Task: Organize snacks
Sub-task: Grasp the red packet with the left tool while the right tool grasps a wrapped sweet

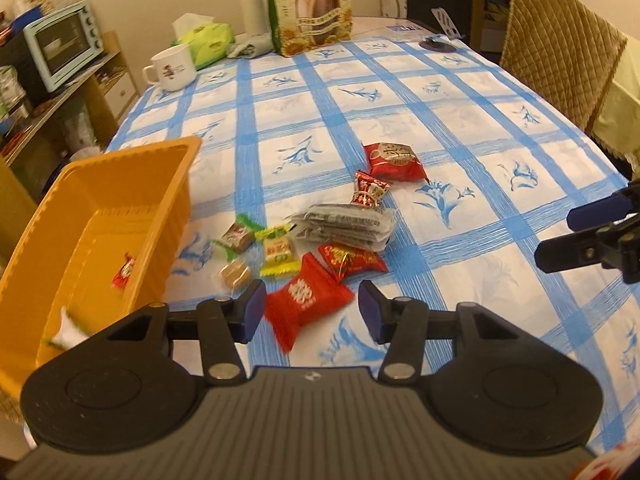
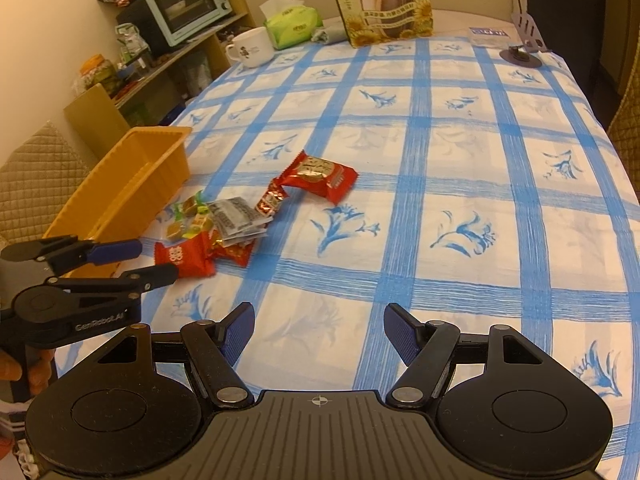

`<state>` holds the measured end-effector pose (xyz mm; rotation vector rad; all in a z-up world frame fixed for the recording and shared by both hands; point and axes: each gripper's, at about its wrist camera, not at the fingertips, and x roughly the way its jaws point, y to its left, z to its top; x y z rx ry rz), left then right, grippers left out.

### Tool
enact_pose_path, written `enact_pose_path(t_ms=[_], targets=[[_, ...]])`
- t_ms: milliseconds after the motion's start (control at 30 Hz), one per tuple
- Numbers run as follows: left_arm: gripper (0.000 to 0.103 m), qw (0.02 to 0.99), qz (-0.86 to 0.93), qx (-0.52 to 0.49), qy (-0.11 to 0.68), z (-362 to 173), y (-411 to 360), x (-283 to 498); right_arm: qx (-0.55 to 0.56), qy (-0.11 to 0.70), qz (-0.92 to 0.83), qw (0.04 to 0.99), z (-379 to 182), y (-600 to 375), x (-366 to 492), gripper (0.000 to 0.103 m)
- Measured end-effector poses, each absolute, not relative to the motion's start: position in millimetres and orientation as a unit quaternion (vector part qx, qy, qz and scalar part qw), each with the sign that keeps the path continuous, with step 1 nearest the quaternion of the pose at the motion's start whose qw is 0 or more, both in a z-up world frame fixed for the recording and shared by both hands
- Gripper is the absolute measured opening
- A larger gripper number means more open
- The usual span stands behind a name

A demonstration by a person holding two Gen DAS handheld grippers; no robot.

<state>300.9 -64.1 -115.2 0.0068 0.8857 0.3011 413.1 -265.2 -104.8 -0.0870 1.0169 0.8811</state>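
Trouble could come fast: the left gripper (image 1: 312, 312) brackets the red pack (image 1: 306, 303), nearest piece of the snack pile (image 1: 320, 236), and its pads do not yet press the wrapper. One pad sits at the pack's left edge, the other stands clear on the right, so a lopsided close could squirt that puffy, slick pack sideways. A low approach could also snag the tablecloth (image 1: 440, 120) or drag the neighbouring red wrapper (image 1: 352, 260), which overlaps the pack's far corner.

Everything here hangs off the pile. The orange bin (image 1: 116, 216) stands just left of it, two sweets already lying inside. A bigger red bag (image 1: 394, 160) lies at the pile's far end, with grey packets (image 1: 348, 226) and green-and-yellow sweets (image 1: 276, 248) in the middle.

Pose now: the left gripper tilts steeply down over the pile's near edge, jaws part-way in, empty. The right gripper (image 2: 319, 334) hangs to the right of the pile over bare cloth, angled down too, jaws wide, nothing between them. In the right wrist view a hand (image 2: 28, 372) grips the left tool's handle.
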Motion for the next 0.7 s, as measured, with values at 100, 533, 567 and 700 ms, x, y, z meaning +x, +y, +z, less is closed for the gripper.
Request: enact_pose_path(t_ms=[100, 533, 567, 700], targets=[[0.043, 0.889, 0.133, 0.019, 0.438, -123.4, -62.7, 309.6, -0.038, 0.477, 0.399, 0.782, -107.5, -266.0, 416.8, 0.071], [0.038, 0.869, 0.103, 0.059, 0.481, -144.7, -53.1, 318.3, -0.025, 0.494, 0.382, 0.781, -115.3, -262.4, 424.3, 0.071], [0.034, 0.869, 0.100, 0.056, 0.482, -144.5, -52.8, 318.1, -0.024, 0.494, 0.382, 0.781, -115.4, -261.8, 424.4, 0.071], [0.026, 0.870, 0.103, 0.037, 0.480, -144.8, -50.2, 319.2, -0.024, 0.496, 0.378, 0.781, -116.7, -261.3, 425.7, 0.071]])
